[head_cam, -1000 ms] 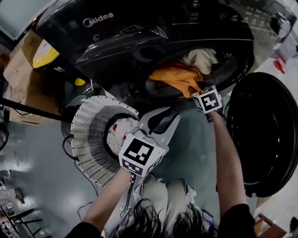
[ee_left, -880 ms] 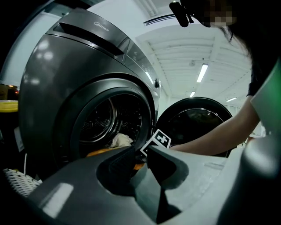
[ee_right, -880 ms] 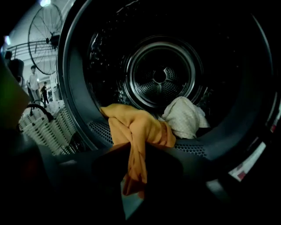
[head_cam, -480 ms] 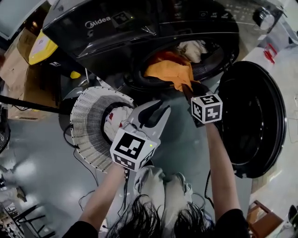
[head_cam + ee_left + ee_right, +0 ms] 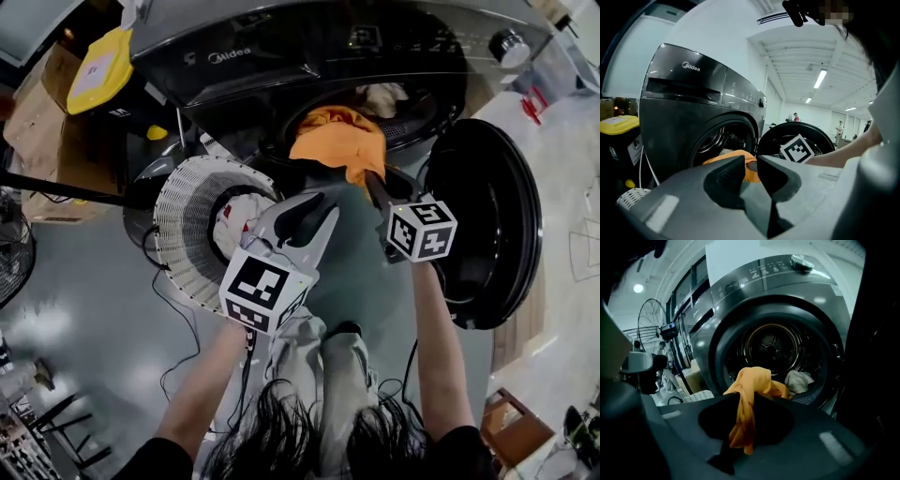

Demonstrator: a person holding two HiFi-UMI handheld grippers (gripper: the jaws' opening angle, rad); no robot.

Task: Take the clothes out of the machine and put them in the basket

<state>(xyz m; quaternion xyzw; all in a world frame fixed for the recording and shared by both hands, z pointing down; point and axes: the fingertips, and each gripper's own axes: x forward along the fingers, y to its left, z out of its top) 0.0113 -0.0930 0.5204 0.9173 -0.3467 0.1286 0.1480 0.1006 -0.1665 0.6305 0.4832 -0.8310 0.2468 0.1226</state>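
Machine [image 5: 281, 56], head view: dark front-loader at the far side, door [image 5: 497, 234] swung open to the right, a white garment [image 5: 380, 94] lying in the drum.
Orange garment [image 5: 337, 150], head view: draped out over the drum's lip, its near end caught in the right tool [image 5: 377, 187].
Basket [image 5: 183, 234], head view: white and ribbed, on the floor left of the opening, with a pale cloth [image 5: 234, 225] inside.
Risk: the trailing end could snag on the lip or drag the white garment out onto the floor. A thin pinch may slip during the carry left to the basket.
Arms, head view: the right forearm is stretched straight toward the opening. The left forearm is angled inward, its left tool [image 5: 309, 211] held between basket and opening.
Left tool, left gripper view: jaws slightly apart with nothing between them; the orange cloth shows beyond.
Right tool, right gripper view: jaws pressed on a twisted fold of the orange garment, which hangs down between them. The rest trails back toward the drum.
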